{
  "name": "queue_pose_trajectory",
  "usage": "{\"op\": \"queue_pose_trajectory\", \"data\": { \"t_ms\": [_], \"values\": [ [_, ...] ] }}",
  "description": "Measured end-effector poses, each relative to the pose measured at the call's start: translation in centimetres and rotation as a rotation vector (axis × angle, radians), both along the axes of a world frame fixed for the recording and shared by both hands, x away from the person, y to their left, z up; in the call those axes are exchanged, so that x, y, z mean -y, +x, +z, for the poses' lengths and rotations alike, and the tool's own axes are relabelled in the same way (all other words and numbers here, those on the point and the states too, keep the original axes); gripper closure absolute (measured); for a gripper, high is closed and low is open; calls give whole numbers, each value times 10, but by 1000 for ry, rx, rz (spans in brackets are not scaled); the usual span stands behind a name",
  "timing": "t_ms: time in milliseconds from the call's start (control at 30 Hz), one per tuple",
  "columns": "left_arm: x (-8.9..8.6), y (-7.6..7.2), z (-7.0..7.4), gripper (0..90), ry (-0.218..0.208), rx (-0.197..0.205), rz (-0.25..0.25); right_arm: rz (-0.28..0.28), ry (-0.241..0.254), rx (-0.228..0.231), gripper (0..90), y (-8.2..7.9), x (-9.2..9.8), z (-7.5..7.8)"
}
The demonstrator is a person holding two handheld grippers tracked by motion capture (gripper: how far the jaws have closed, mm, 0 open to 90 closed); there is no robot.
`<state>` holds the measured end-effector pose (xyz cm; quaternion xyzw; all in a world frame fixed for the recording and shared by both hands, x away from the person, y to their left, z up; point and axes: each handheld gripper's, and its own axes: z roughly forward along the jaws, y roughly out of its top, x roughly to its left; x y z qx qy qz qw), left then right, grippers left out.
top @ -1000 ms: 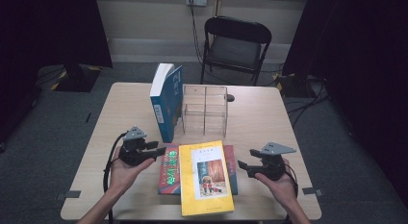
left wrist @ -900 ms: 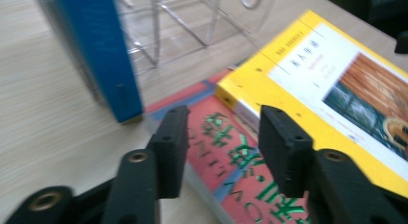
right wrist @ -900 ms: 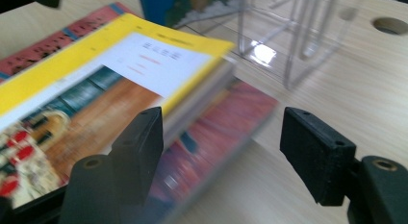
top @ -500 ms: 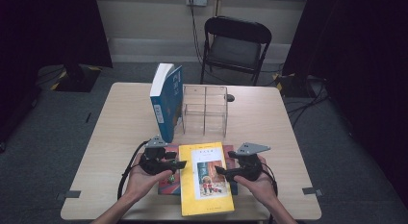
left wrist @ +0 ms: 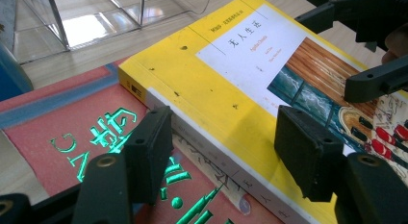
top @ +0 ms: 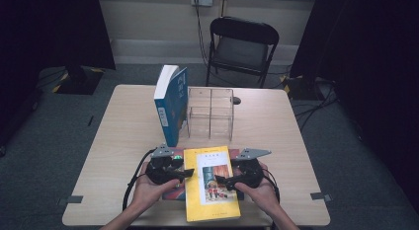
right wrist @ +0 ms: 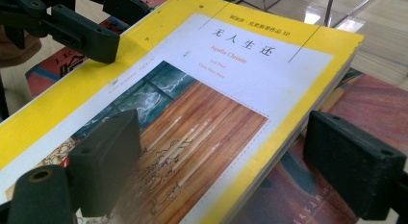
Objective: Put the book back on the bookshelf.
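Both grippers, left and right, jaws just opening, straddle the yellow book, "Agatha Christie", atop a red book; clear organizer behind.

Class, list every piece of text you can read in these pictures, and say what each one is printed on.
"无人生还": title on the yellow book.
"Agatha Christie": beneath that title.
"And Then There Were None": small line below, only just legible.
Small header line above the title: too blurred.
Green embossed characters on the red book: cut off, unreadable.
Blue book: spine print too small.
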<state>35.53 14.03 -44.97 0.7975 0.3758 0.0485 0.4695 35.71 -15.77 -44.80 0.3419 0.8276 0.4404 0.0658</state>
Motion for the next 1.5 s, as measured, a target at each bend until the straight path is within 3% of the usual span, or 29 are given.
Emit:
{"op": "queue_pose_trajectory", "data": {
  "t_ms": [300,400,500,600,733,833,933,1000,1167,1367,1433,1500],
  "values": [
    [1,0,1,385,5,-7,2,-43,-13,-33,141,2,-5,3],
    [1,0,0,385,7,-2,5,-84,19,-68,284,4,0,5],
    [1,-1,0,385,5,3,2,-98,72,-108,330,7,7,5],
    [1,-1,-1,384,1,14,0,-109,95,-96,386,6,9,8],
    [0,-1,-1,384,5,19,-6,-100,117,-82,430,1,10,13],
    [0,-2,-2,386,2,26,-6,-69,156,-113,483,-3,10,12],
    [0,-2,-2,386,-4,28,-3,-56,120,-118,508,-7,4,9],
    [-1,-2,-3,385,-7,25,-6,-57,123,-114,508,-7,4,10],
    [0,-1,-2,384,-8,18,1,-29,156,-128,457,6,-1,7],
    [0,0,-1,379,0,14,-9,-10,150,-135,439,21,-17,8],
    [0,1,-1,376,-1,12,-10,-4,125,-125,505,23,-25,9],
    [0,1,-1,375,-1,10,-9,-2,145,-143,563,25,-25,7]
  ]
}}
